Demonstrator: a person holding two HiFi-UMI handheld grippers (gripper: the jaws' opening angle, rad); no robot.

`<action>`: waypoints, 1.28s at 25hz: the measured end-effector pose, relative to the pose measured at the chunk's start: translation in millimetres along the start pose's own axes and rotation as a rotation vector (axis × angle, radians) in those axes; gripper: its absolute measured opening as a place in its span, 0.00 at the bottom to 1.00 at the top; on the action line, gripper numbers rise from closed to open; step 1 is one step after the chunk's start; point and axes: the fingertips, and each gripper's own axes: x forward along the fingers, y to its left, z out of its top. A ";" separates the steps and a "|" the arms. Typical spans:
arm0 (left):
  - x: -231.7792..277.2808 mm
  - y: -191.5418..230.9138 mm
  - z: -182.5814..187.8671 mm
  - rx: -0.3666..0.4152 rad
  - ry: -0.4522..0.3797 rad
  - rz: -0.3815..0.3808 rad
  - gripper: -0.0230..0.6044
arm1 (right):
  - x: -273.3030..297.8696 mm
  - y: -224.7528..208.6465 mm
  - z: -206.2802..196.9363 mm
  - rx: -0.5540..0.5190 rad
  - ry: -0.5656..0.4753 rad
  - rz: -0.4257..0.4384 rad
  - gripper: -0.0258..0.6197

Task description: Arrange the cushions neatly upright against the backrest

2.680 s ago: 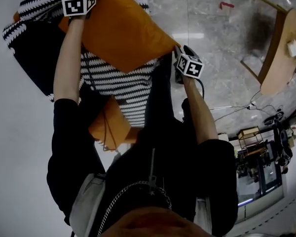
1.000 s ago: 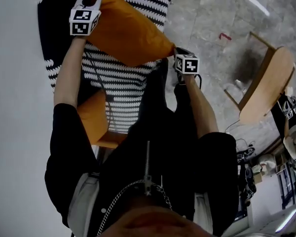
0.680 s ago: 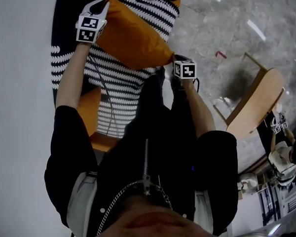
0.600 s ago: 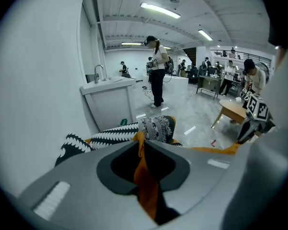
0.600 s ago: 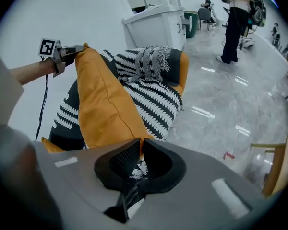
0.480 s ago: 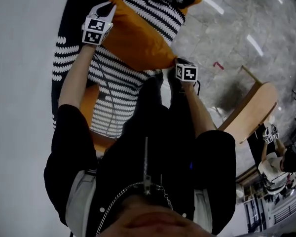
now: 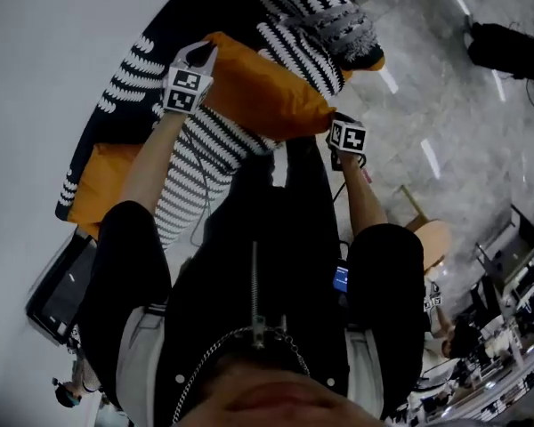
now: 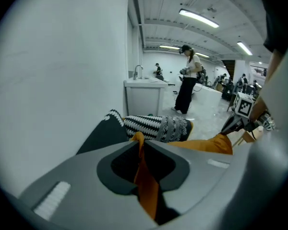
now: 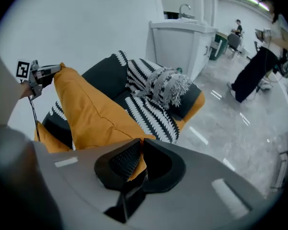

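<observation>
I have the orange cushion point(image 7: 262, 96) slung between my 2 claws, clear of the sofa point(image 9: 192, 107). My left claw point(image 8: 141, 140) is pressed together on 1 corner of its fabric, which runs down through the jaws as a thin orange fold. My right claw point(image 9: 140, 145) pinches the opposite corner, with orange cloth caught against the ribbed pad.

In the head view the cushion hangs at 12 o'clock from my chest, the left claw at its 10 o'clock corner and the right claw at its 4 o'clock corner. A second orange cushion point(image 7: 102, 181) lies at 9 o'clock, and a striped fringed piece point(image 9: 158, 87) sprawls over the seat at 1 o'clock.

I judge this to be the carrying step: the cushion is lifted but not yet placed. Next I should swing it toward the backrest point(image 9: 101, 73), level both corners so it stands on its lower edge, lean it back, then release both claws together
</observation>
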 end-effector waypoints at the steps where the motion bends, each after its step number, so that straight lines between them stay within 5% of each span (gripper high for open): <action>1: -13.7 7.5 -11.2 -0.043 0.005 0.041 0.11 | 1.5 1.9 18.2 -0.050 0.001 0.006 0.08; 16: -128.5 66.7 -137.5 -0.560 0.134 0.548 0.11 | 94.8 128.1 247.7 -0.581 0.091 0.202 0.08; 26: -156.4 91.0 -167.7 -0.716 0.090 0.740 0.11 | 122.9 218.0 324.8 -0.699 0.001 0.306 0.08; 32: -151.1 110.4 -173.7 -0.758 0.100 0.763 0.11 | 125.6 250.4 368.4 -0.713 -0.055 0.344 0.08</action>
